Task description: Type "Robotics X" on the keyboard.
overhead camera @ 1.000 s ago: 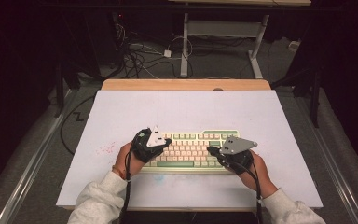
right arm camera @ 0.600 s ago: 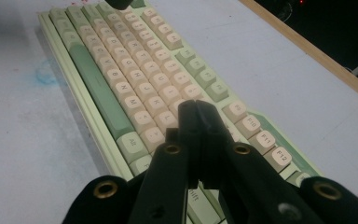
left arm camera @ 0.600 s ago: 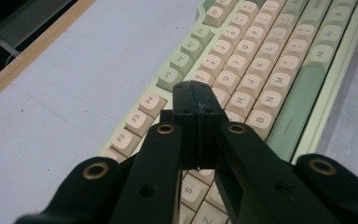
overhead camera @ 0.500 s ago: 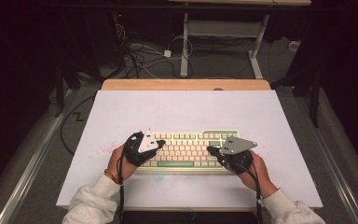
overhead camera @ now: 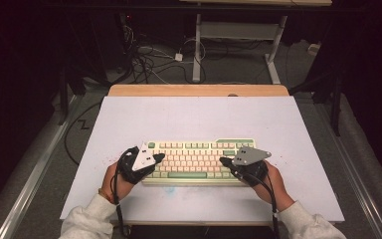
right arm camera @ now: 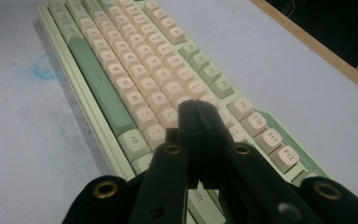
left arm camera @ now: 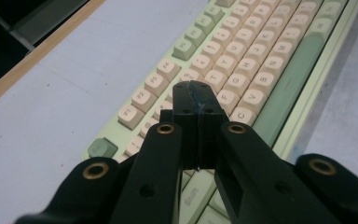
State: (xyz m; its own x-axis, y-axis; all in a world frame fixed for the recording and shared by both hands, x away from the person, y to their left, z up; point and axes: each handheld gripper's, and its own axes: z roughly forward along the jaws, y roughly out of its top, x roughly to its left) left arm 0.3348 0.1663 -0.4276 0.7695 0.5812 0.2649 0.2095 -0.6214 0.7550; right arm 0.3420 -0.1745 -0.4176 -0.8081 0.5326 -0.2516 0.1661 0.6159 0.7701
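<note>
The keyboard (overhead camera: 200, 160), cream and green, lies flat on the white worktop (overhead camera: 199, 117), near its front edge. The left tool (overhead camera: 158, 158) is above the left end of the keys with its jaws pressed together and empty. The right tool (overhead camera: 224, 161) is above the right end, jaws also together, holding nothing.

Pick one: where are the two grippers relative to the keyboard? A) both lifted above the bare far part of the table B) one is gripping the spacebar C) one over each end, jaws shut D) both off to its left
C: the left gripper and right gripper sit over opposite ends of the keyboard, jaws pressed together with nothing between them.
</note>
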